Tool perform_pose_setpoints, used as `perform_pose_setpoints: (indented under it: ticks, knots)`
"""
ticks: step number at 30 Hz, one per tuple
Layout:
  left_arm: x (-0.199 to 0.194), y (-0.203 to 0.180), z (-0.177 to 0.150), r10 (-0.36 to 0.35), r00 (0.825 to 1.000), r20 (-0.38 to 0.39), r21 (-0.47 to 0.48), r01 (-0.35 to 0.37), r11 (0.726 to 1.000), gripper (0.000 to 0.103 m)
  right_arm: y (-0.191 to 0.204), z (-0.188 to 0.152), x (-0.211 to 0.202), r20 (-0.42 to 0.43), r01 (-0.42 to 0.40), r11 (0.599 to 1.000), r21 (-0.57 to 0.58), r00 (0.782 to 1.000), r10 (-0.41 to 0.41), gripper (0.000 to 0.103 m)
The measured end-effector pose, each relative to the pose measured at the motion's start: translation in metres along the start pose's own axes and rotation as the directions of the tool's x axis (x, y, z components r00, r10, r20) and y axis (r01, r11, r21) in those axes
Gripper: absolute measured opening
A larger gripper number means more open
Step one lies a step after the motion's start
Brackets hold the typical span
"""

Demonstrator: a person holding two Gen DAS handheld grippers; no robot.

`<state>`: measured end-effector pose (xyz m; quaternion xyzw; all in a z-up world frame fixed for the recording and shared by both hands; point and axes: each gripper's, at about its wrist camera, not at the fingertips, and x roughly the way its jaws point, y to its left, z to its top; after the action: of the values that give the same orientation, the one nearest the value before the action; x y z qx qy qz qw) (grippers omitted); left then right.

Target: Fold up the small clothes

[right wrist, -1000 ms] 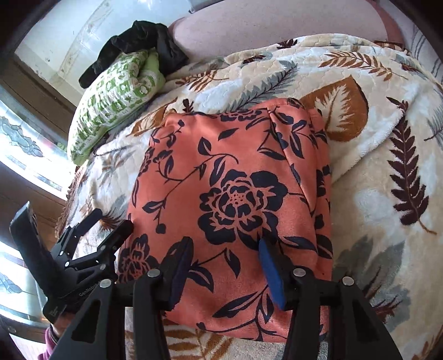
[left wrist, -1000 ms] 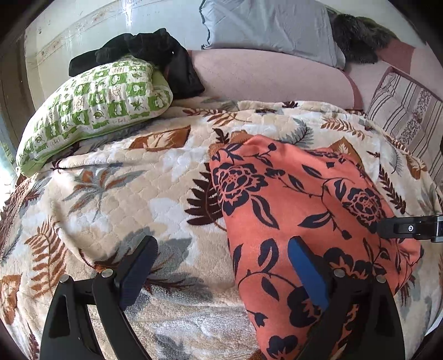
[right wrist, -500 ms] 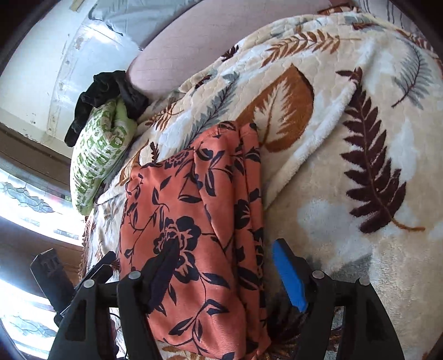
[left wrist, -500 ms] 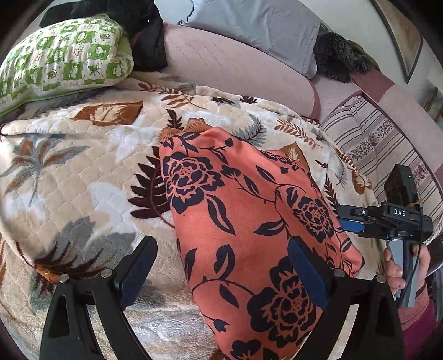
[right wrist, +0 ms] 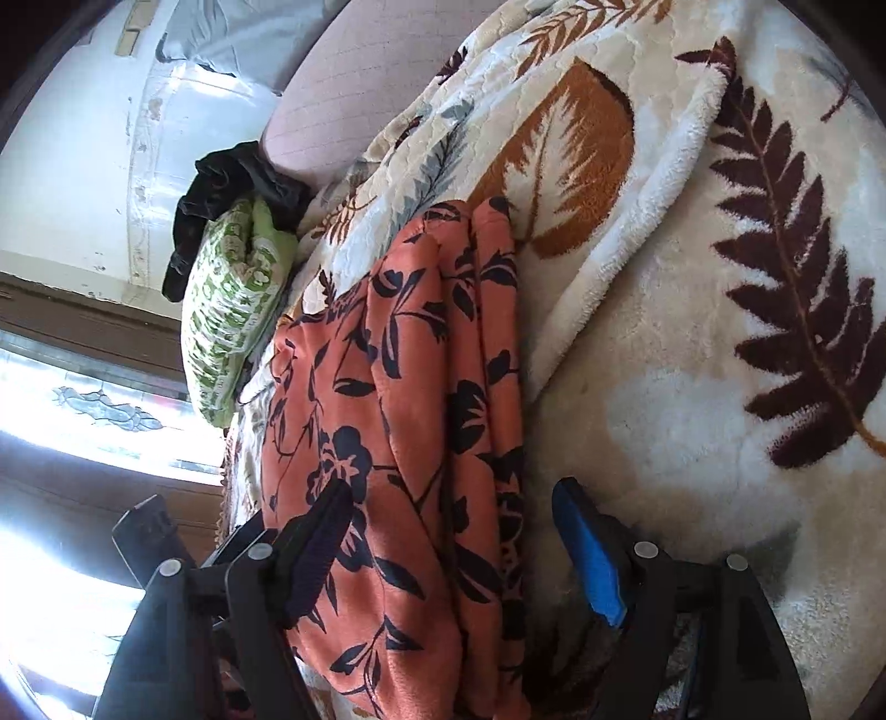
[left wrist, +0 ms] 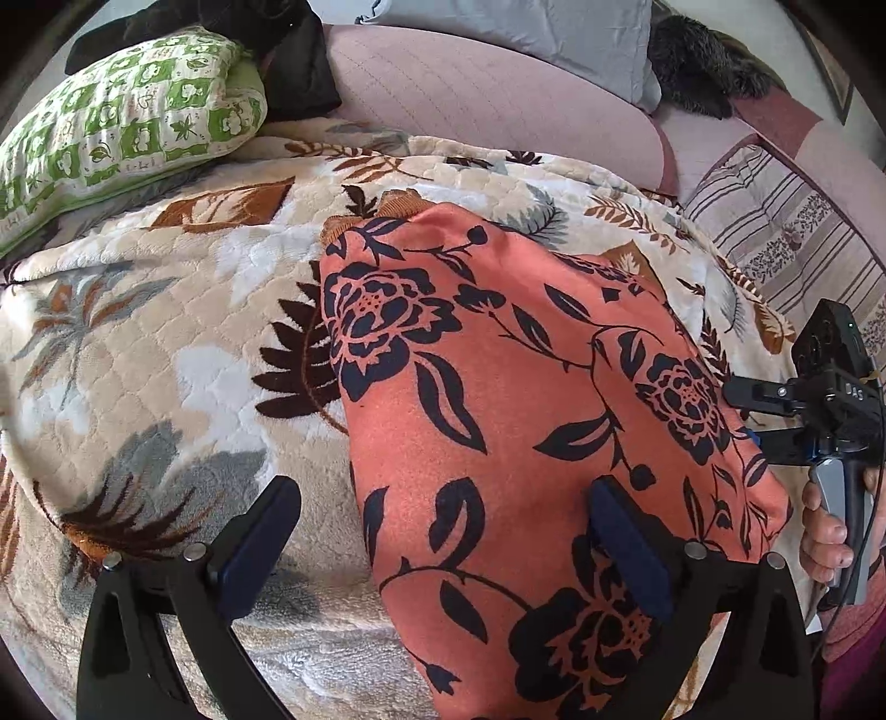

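Orange floral garment (left wrist: 526,443), folded into a long panel, lying on the leaf-print blanket (left wrist: 183,354) that covers the bed; stacked layers show along its right edge in the right wrist view (right wrist: 421,421). Left claw (left wrist: 443,545) spread wide, straddling the garment's near left edge, holding nothing. Right claw (right wrist: 451,545) likewise spread across the layered right edge; whether its pads touch the cloth is hard to judge. Far left: green patterned pillow (left wrist: 116,122) beneath a black garment (left wrist: 293,66). Far side: pink sofa back (left wrist: 498,105), grey cushion (left wrist: 526,27).
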<state>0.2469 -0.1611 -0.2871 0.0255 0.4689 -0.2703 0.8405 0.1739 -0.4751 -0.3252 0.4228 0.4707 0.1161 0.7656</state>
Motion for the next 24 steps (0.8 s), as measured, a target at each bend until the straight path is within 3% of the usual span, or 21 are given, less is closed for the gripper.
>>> perform_pose_setpoints:
  ticks: [2,7,24]
  knots:
    - [0.001,-0.001,0.000,0.006,1.000,0.009,0.002,-0.006,1.000,0.103,-0.001,0.002,0.001,0.008,-0.049,0.999,0.002,0.999,0.049,0.090]
    - [0.003,-0.003,0.002,0.016,1.000,0.021,0.002,-0.016,1.000,0.103,0.003,0.004,0.010,0.014,-0.088,0.996,-0.021,0.996,0.088,0.090]
    - [0.010,-0.020,0.011,0.006,1.000,-0.008,-0.001,-0.006,1.000,0.103,0.026,0.001,0.030,0.032,-0.087,0.991,-0.104,0.995,0.091,0.088]
